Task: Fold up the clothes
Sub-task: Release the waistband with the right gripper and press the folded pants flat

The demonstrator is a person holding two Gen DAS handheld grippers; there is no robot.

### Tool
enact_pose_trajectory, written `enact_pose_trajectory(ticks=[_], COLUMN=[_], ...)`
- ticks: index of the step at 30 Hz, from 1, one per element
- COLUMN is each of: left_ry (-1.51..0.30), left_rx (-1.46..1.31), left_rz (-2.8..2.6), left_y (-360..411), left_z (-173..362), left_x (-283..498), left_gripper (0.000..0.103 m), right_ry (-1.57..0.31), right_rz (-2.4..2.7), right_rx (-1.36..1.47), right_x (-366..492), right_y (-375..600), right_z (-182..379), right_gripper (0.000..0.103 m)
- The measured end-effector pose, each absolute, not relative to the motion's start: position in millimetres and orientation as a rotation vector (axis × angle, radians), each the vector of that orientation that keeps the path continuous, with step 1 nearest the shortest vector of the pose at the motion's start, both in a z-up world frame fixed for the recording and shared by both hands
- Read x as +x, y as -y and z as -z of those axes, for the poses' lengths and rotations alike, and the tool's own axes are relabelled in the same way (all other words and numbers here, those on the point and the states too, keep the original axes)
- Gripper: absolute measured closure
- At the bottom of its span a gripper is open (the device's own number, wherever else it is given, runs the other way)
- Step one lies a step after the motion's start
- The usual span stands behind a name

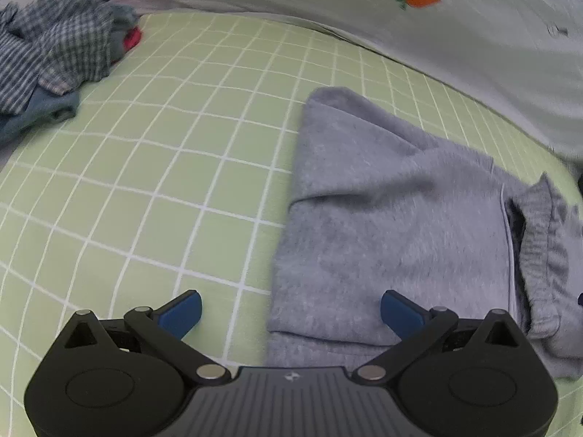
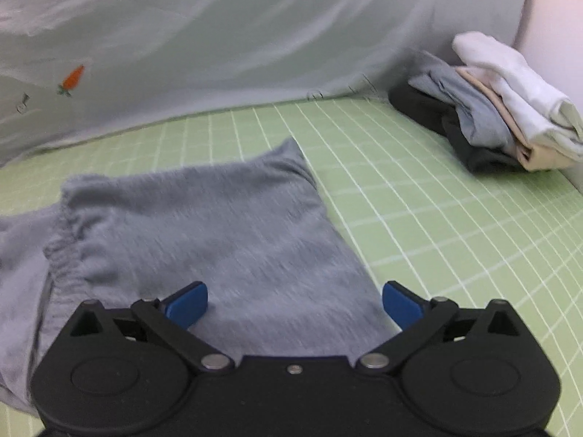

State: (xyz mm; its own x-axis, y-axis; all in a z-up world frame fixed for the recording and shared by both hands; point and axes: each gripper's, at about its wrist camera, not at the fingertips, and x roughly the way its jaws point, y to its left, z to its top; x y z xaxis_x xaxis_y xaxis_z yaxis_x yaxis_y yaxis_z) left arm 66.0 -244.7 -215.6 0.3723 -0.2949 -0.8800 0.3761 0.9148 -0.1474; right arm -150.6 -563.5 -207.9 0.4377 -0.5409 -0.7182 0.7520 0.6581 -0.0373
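Observation:
A grey fleece garment (image 1: 393, 218) with an elastic waistband lies partly folded on the green checked sheet (image 1: 164, 189). My left gripper (image 1: 290, 313) is open and empty, hovering over the garment's left edge. In the right wrist view the same grey garment (image 2: 218, 233) lies below my right gripper (image 2: 295, 304), which is open and empty over its near right edge. The waistband (image 2: 62, 251) shows gathered at the left.
A heap of unfolded checked and blue clothes (image 1: 54, 54) lies at the far left. A stack of folded clothes (image 2: 503, 116), white on top, sits at the far right. A pale quilt with a carrot print (image 2: 182, 43) lies along the back.

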Motion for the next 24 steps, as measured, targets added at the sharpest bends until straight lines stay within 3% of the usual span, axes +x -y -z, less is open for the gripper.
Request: enact_pose_trajectory(ticks=[4, 5, 7, 9, 10, 11, 22, 24], left_ry=[-1.091, -1.078, -1.054, -1.037, -1.035, -1.033, -0.837, -0.835], left_rx=[0.118, 0.128, 0.136, 0.130, 0.111, 0.093, 0.075, 0.183], left_rz=[0.458, 0.462, 0.482, 0.501, 0.497, 0.491, 0.900, 1.016], left_y=[255.1, 257.9, 262.4, 267.1, 269.6, 272.9, 387.4, 419.4], left_z=[217.6, 217.0, 214.5, 211.3, 209.0, 205.9, 137.2, 142.1], left_x=[63.1, 60.3, 55.6, 52.8, 53.2, 54.1, 20.0, -2.9], left_gripper=[0.004, 0.010, 0.031, 0.067, 0.080, 0.083, 0.085, 0.079], right_ry=[-0.837, -0.834, -0.824, -0.821, -0.823, -0.825, -0.824, -0.825], right_rz=[0.799, 0.799, 0.797, 0.791, 0.787, 0.783, 0.714, 0.704], right_rx=[0.331, 0.339, 0.362, 0.374, 0.374, 0.374, 0.384, 0.388], right_x=[-151.5, -152.8, -155.1, -156.5, -156.7, -156.9, -169.1, -171.1], right_y=[563.5, 562.9, 564.6, 565.7, 565.9, 566.2, 571.2, 572.4], right_z=[226.1, 229.6, 230.7, 230.9, 230.6, 230.2, 227.9, 227.6], right_gripper=[0.000, 0.000, 0.000, 0.000, 0.000, 0.000, 0.000, 0.000])
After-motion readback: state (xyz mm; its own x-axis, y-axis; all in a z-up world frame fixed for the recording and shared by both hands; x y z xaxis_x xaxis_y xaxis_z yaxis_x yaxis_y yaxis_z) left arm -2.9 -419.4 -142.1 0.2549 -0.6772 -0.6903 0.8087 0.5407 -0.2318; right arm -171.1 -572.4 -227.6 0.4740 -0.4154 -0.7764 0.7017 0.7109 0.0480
